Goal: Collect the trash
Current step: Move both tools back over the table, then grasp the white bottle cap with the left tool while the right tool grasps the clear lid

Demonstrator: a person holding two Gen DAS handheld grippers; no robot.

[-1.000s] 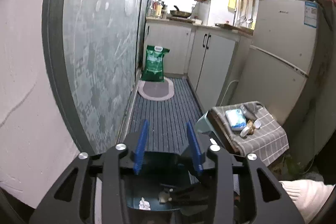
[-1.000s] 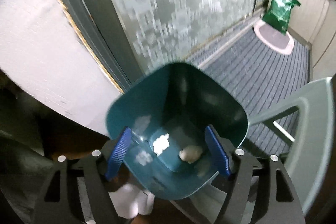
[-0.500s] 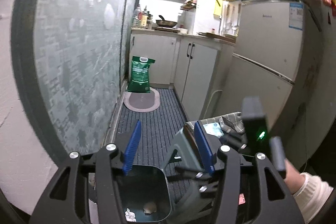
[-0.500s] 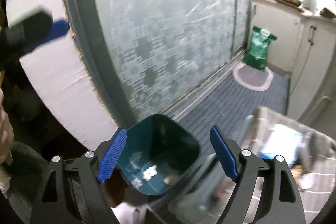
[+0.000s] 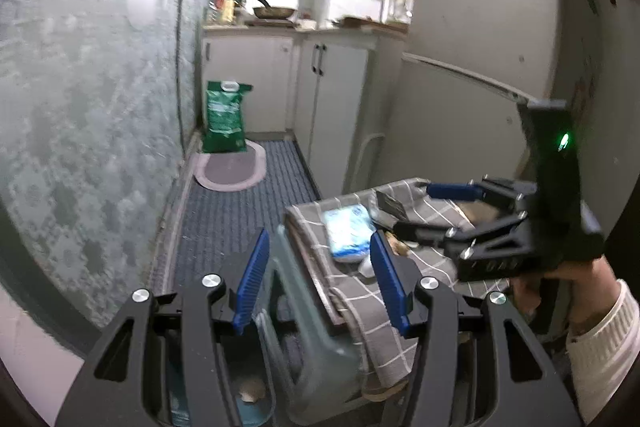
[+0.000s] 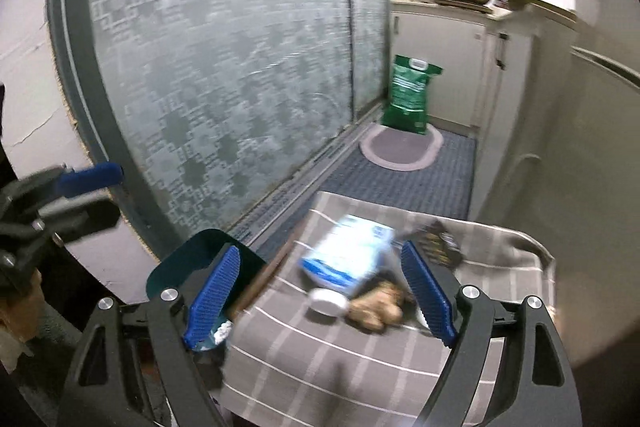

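Note:
A low stool draped in a grey checked cloth (image 6: pixel 360 367) carries a blue-and-white tissue pack (image 6: pixel 348 255), a white cap (image 6: pixel 328 301), a brown crumpled scrap (image 6: pixel 376 311) and a dark wrapper (image 6: pixel 436 239). My right gripper (image 6: pixel 320 297) hovers open just above the cap and scrap, touching nothing. The left gripper (image 5: pixel 320 283) is open over the stool's near edge (image 5: pixel 360 307), with the tissue pack (image 5: pixel 348 235) just beyond it. A teal bin (image 6: pixel 192 259) with crumpled bits inside stands on the floor left of the stool, and shows at the bottom of the left wrist view (image 5: pixel 248 395).
A frosted patterned sliding door (image 6: pixel 220 67) runs along the left. A fridge (image 5: pixel 480 67) and white cabinets (image 5: pixel 332 99) line the right. A green bag (image 5: pixel 224 119) and an oval mat (image 5: pixel 232 167) lie at the far end of the ribbed floor mat. A white-sleeved hand (image 5: pixel 600 327) holds the right gripper (image 5: pixel 424 211).
Both grippers swung away from the bin toward the stool. The right one rose from over the bin's mouth to above the stool's items. Both sets of jaws stand wider.

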